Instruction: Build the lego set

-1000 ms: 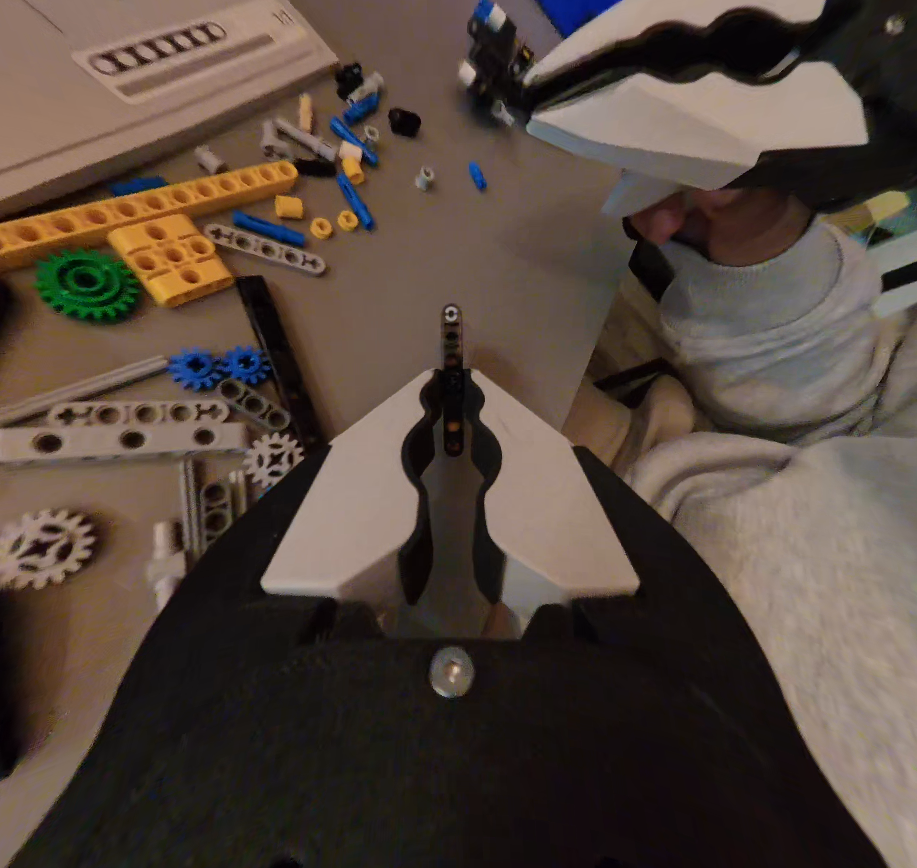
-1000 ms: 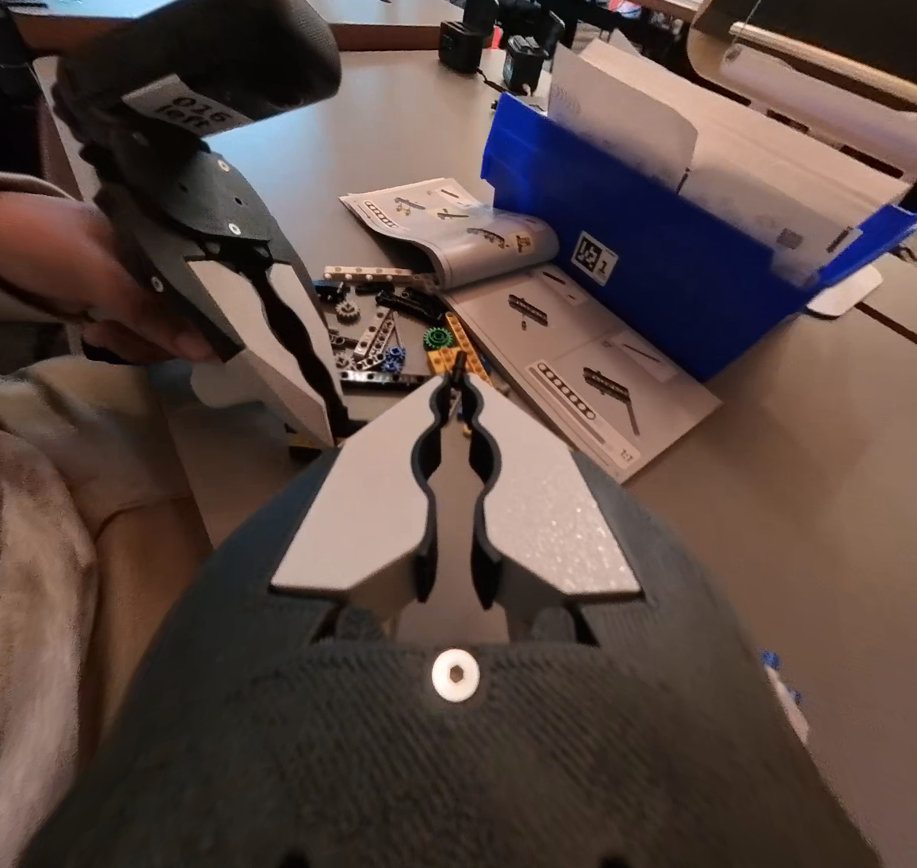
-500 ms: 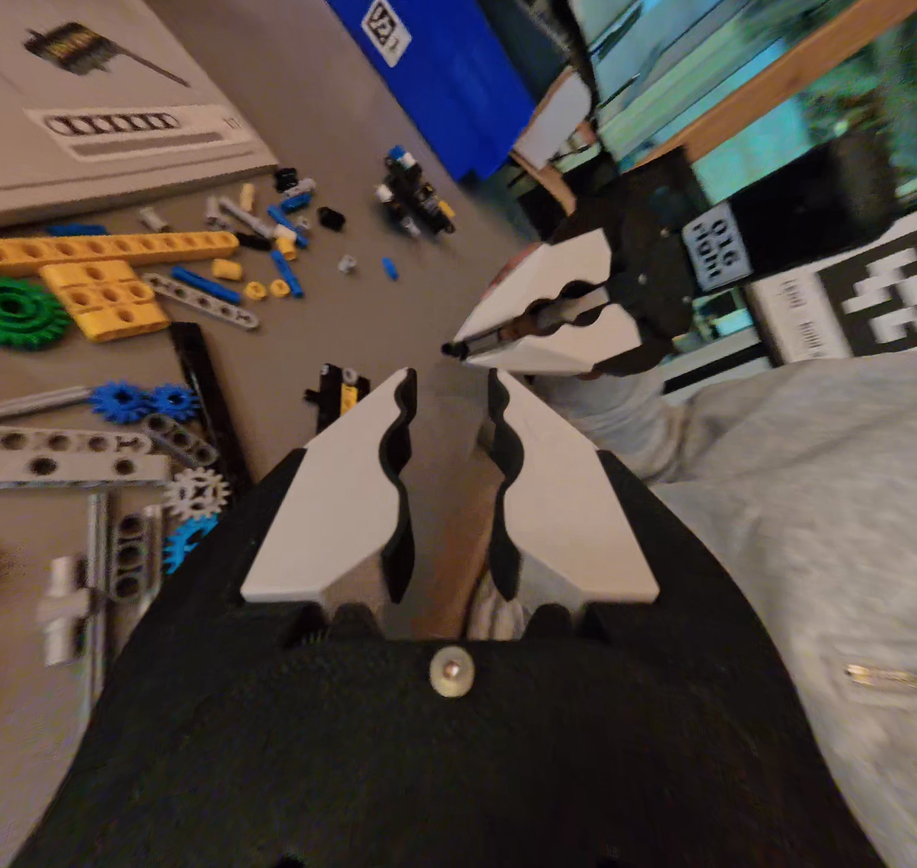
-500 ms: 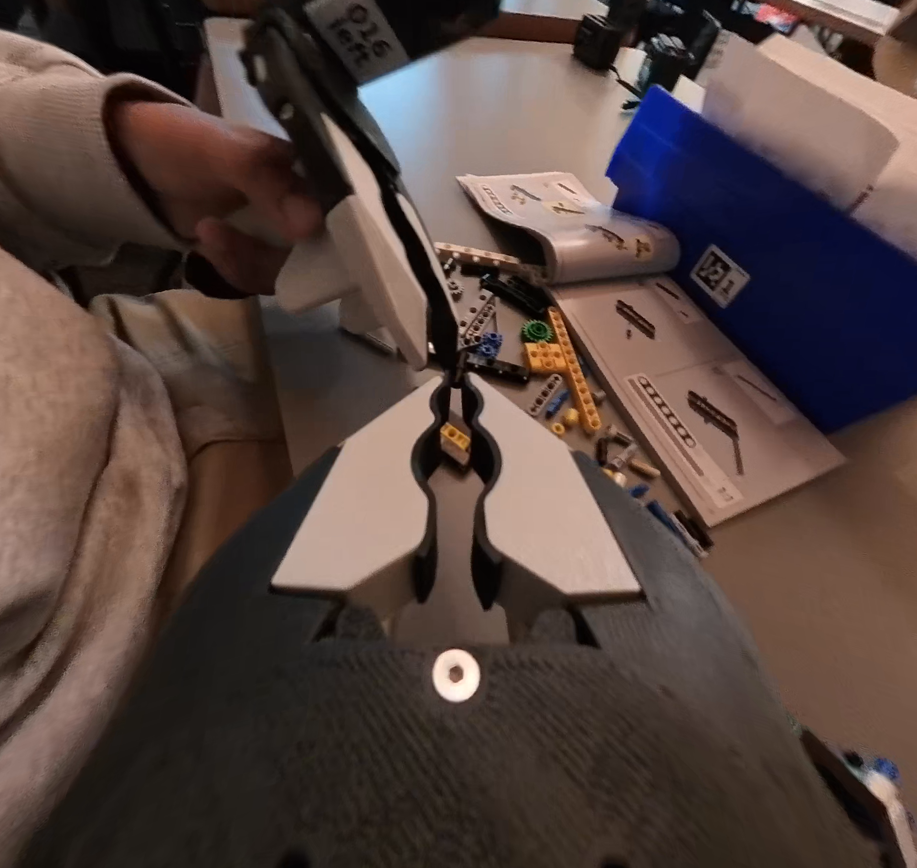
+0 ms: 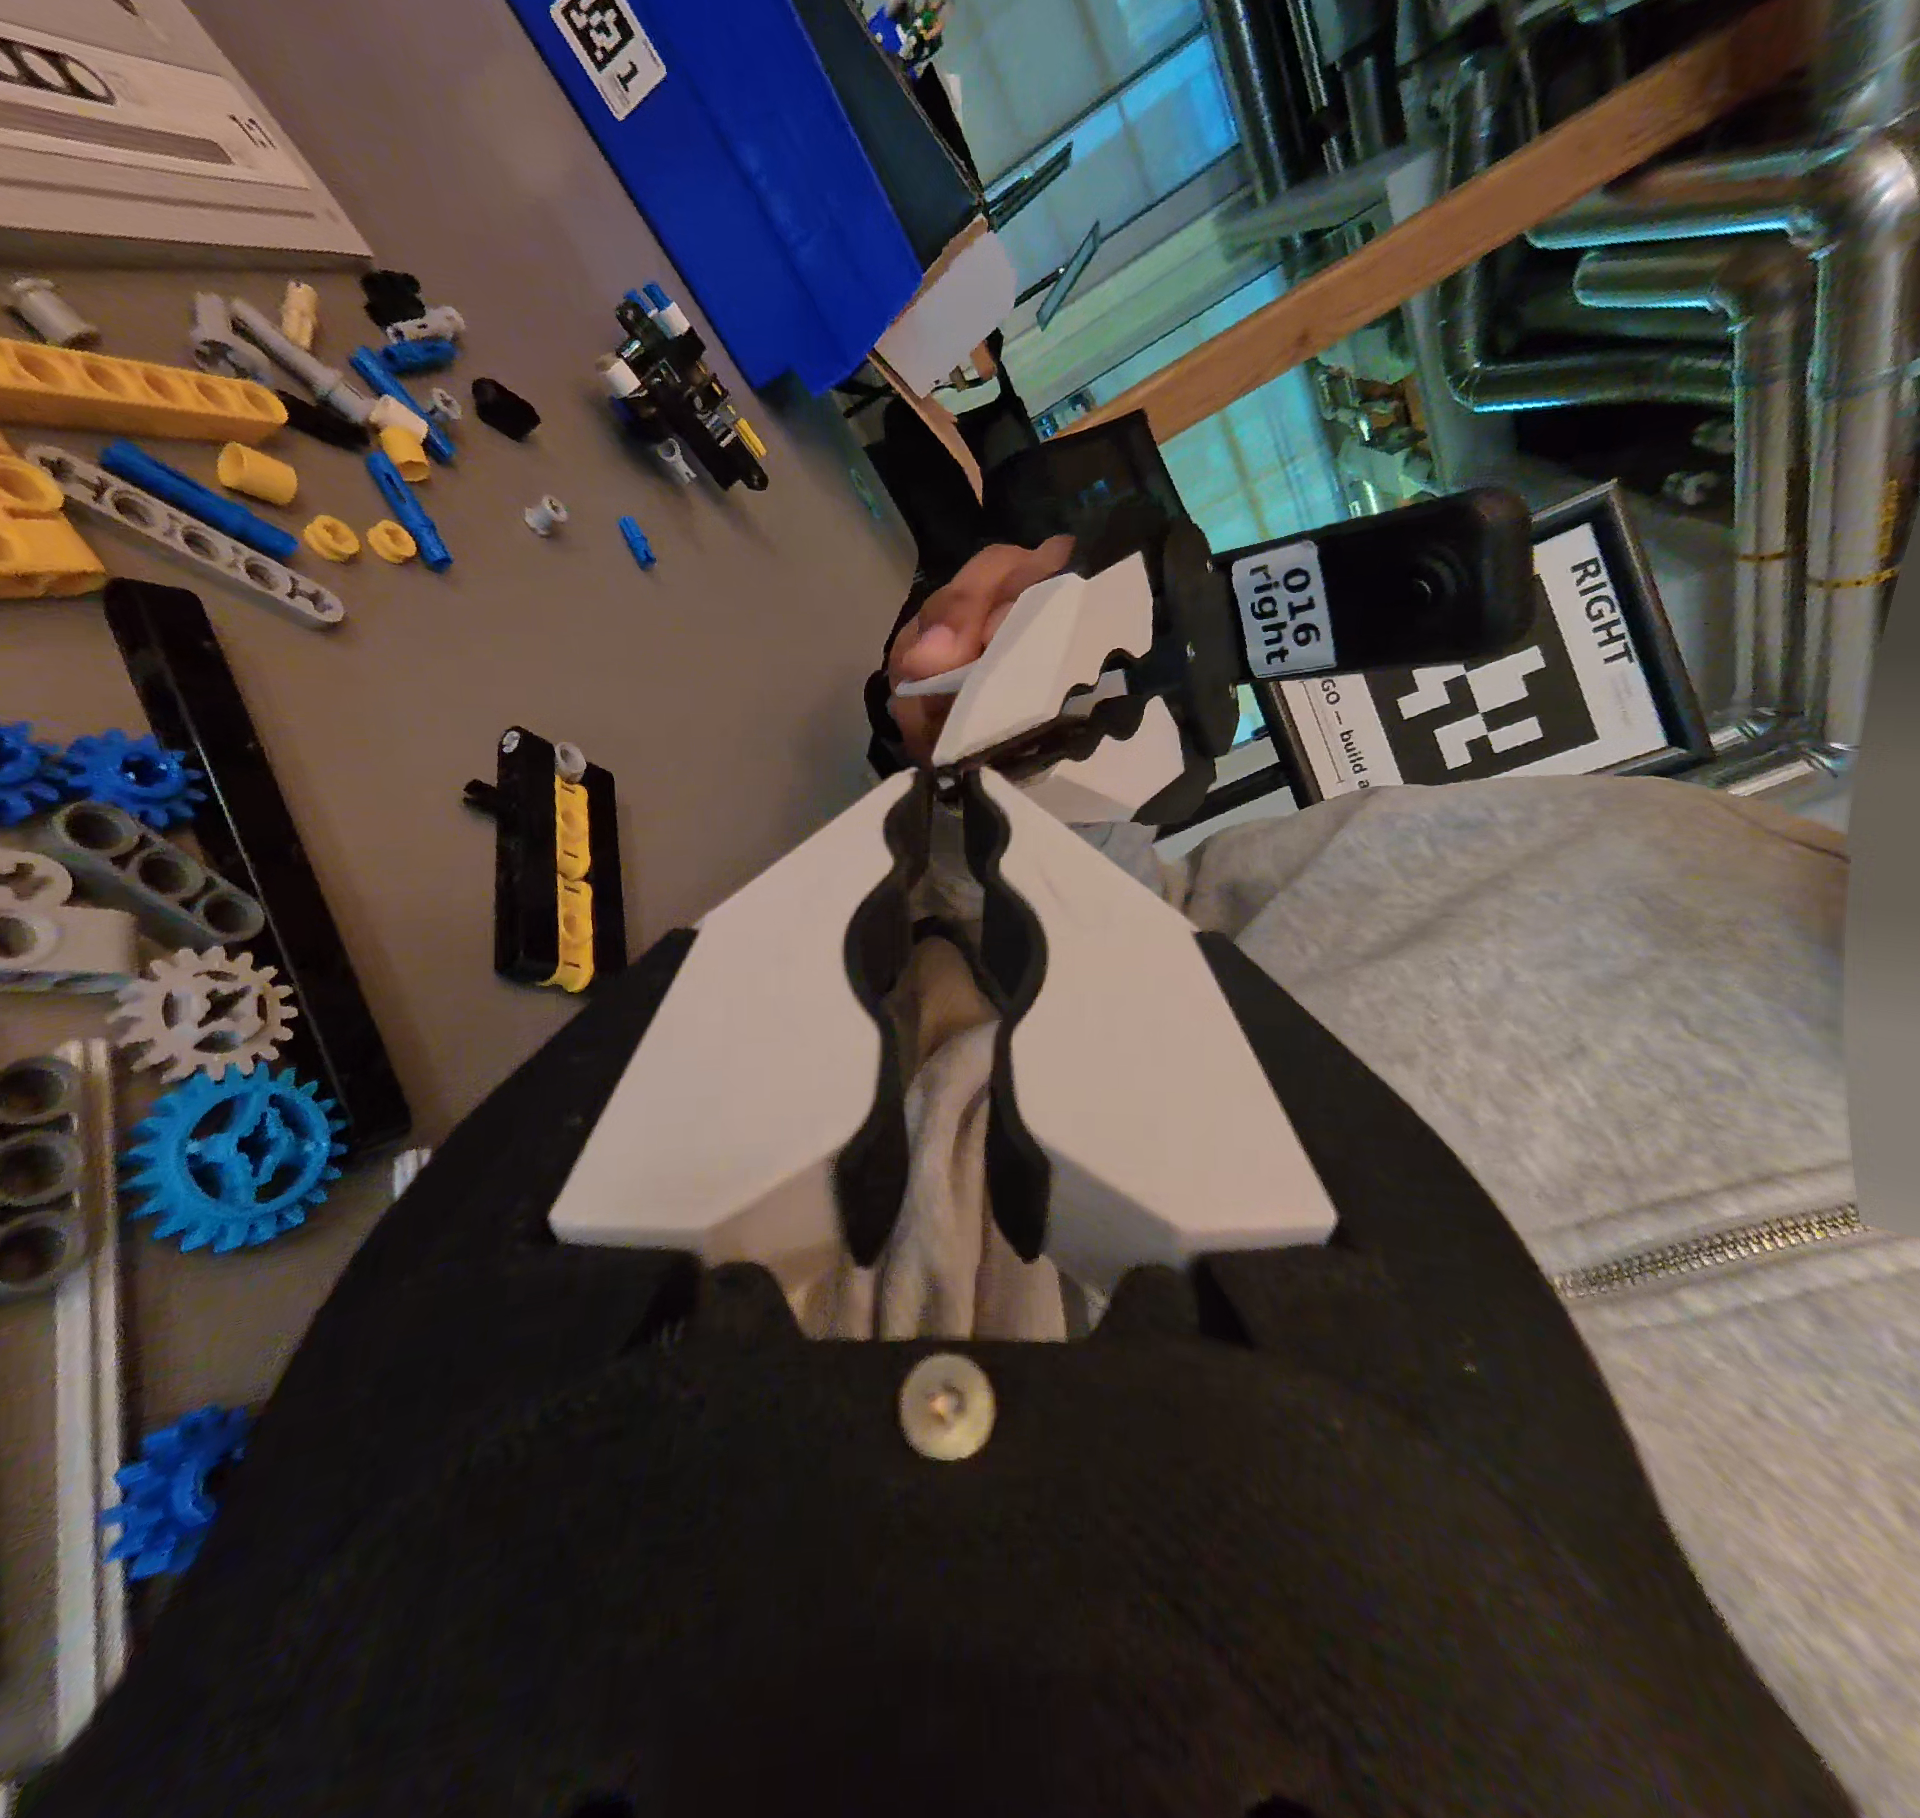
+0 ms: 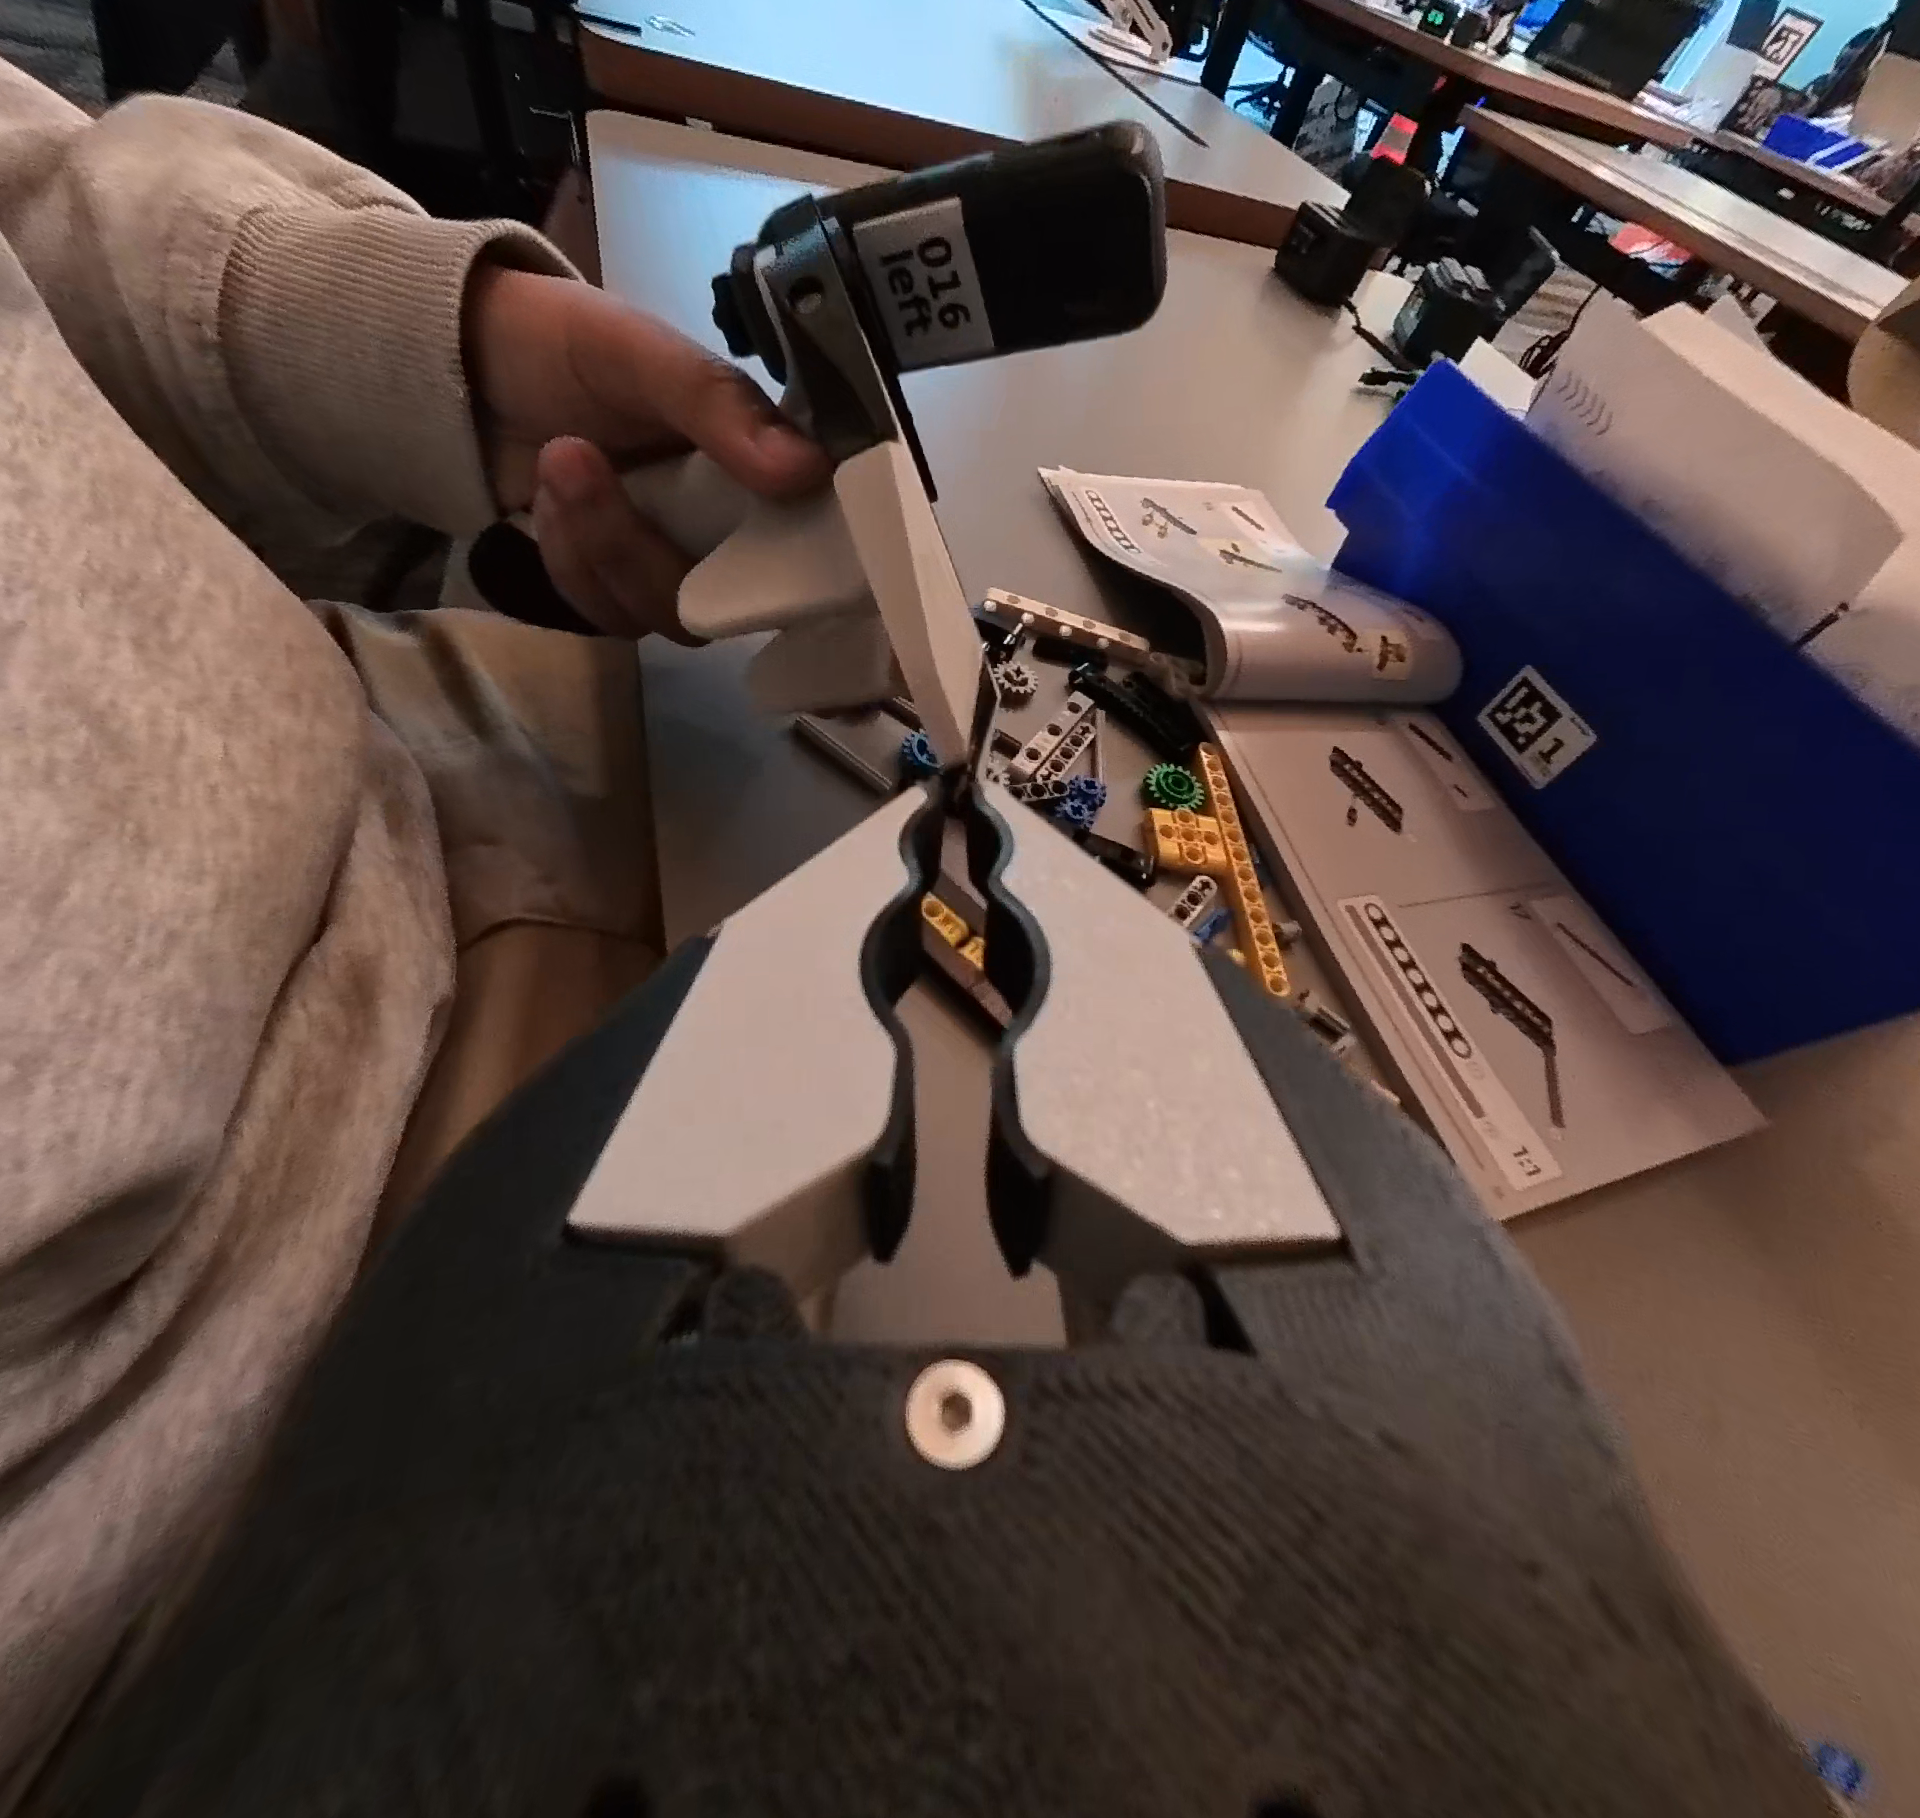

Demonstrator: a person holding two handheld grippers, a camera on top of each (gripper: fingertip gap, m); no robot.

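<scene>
Loose stock, left of the table (image 5: 665, 646): blue gears (image 5: 234, 1155), a grey gear (image 5: 203, 1012), grey beams (image 5: 156, 875), a long black beam (image 5: 249, 864), yellow beams (image 5: 135, 397), blue pins and yellow bushes, all unjoined. Centre: one small black-and-yellow subassembly (image 5: 556, 885) lies flat near the table edge; a second dark cluster (image 5: 681, 402) sits near the blue bin (image 5: 727, 158), beside the open instruction booklet (image 6: 1455, 947). Right, above the person's lap: left gripper (image 5: 943, 781) and right gripper (image 6: 956, 781) meet tip to tip, each pinched down on a thin dark piece (image 6: 954, 794), too small to identify; whether both hold one part or two cannot be told. Judgement: early stage; two small units made, most parts unused, a mid-air join or handover appears in hand.
</scene>
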